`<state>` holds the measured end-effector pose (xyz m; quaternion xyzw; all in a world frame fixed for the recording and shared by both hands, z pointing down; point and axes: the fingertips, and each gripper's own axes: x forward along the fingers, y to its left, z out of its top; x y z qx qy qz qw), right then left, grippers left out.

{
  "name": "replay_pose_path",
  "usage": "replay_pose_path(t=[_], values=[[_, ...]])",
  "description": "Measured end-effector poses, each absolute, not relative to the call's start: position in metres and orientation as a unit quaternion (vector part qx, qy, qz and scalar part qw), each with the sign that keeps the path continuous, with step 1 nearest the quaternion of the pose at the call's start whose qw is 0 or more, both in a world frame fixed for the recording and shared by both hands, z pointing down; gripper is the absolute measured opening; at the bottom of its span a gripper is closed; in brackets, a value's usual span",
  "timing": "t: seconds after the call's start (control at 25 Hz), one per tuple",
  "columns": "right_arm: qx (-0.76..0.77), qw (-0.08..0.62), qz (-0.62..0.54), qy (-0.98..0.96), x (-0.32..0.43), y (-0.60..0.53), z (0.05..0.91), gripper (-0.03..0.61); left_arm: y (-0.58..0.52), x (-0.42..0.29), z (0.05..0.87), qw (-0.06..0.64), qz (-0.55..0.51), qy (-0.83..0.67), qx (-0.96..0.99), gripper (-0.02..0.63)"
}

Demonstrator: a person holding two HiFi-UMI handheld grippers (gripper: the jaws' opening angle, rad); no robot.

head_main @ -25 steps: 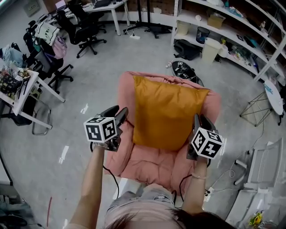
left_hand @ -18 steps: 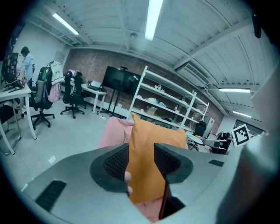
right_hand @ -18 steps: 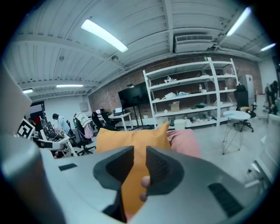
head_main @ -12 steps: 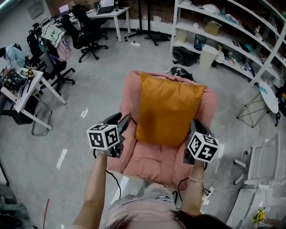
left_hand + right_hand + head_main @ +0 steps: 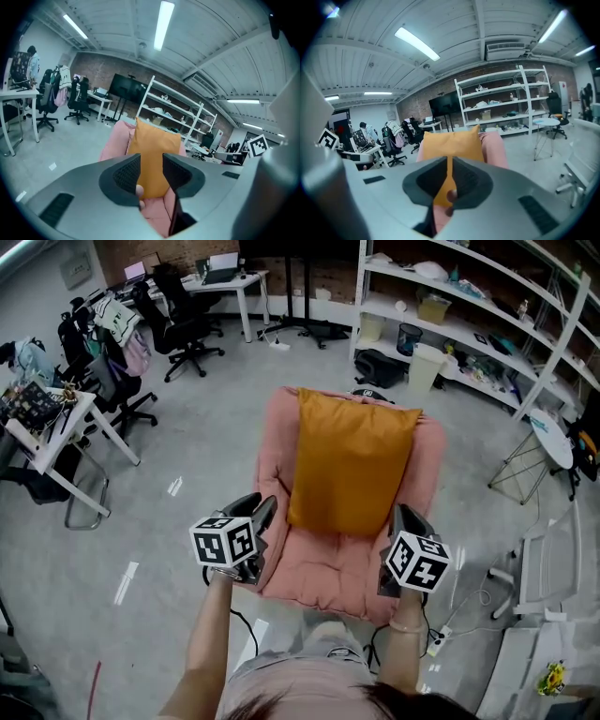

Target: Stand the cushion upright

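Orange square fabric cushion (image 5: 352, 460) stands upright on the pink padded armchair (image 5: 323, 568). Its back leans on the backrest and its lower edge rests on the seat. Its top edge reaches about level with the top of the backrest, with both upper corners pointing up. Pink padding shows on either side of it and along the seat's front edge.

You are touching nothing. Your left gripper (image 5: 261, 512) hangs just off the seat's front left corner, clear of the cushion. Its ribbed dark pads (image 5: 124, 174) stand apart with only air between them, and the cushion shows far beyond the gap. Those jaws have just been closing a little.

Your right gripper (image 5: 405, 519) hangs at the seat's front right corner, also apart from the cushion. Its jaws have just been closing and are now nearly together. A thin slit remains, with the distant orange fabric showing through it and nothing gripped.

The armchair stands on a grey concrete floor (image 5: 187, 474). White open metal shelving (image 5: 469, 310) runs behind it to your right. Black wheeled office chairs (image 5: 183, 320) and a white desk (image 5: 52, 423) stand well apart on your left.
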<state>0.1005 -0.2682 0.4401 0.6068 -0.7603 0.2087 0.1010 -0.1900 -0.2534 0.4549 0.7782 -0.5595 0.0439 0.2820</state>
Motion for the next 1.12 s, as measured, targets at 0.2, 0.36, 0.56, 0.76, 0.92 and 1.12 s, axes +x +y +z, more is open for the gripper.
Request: replay_pose_path(t=[0.2, 0.36, 0.56, 0.76, 0.92, 1.12], values=[[0.605, 0.087, 0.202, -0.765, 0.088, -0.229, 0.432, 0.041, -0.212, -0.197, 0.452, 0.280, 0.036, -0.560, 0.779, 0.133], [0.601, 0.075, 0.197, -0.771, 0.081, -0.193, 0.426, 0.037, -0.176, -0.202, 0.450, 0.277, 0.032, -0.559, 0.781, 0.133], [0.600, 0.065, 0.193, -0.774, 0.073, -0.146, 0.420, 0.031, -0.126, -0.208, 0.449, 0.275, 0.032, -0.561, 0.780, 0.133], [0.595, 0.065, 0.194, -0.777, 0.064, -0.103, 0.415, 0.031, -0.081, -0.213, 0.450, 0.278, 0.030, -0.558, 0.781, 0.133], [0.600, 0.078, 0.184, -0.774, 0.060, -0.071, 0.411, 0.031, -0.050, -0.216, 0.446, 0.279, 0.026, -0.555, 0.783, 0.133], [0.602, 0.085, 0.156, -0.778, 0.057, -0.045, 0.400, 0.031, -0.026, -0.221, 0.435, 0.265, 0.016, -0.569, 0.778, 0.109]])
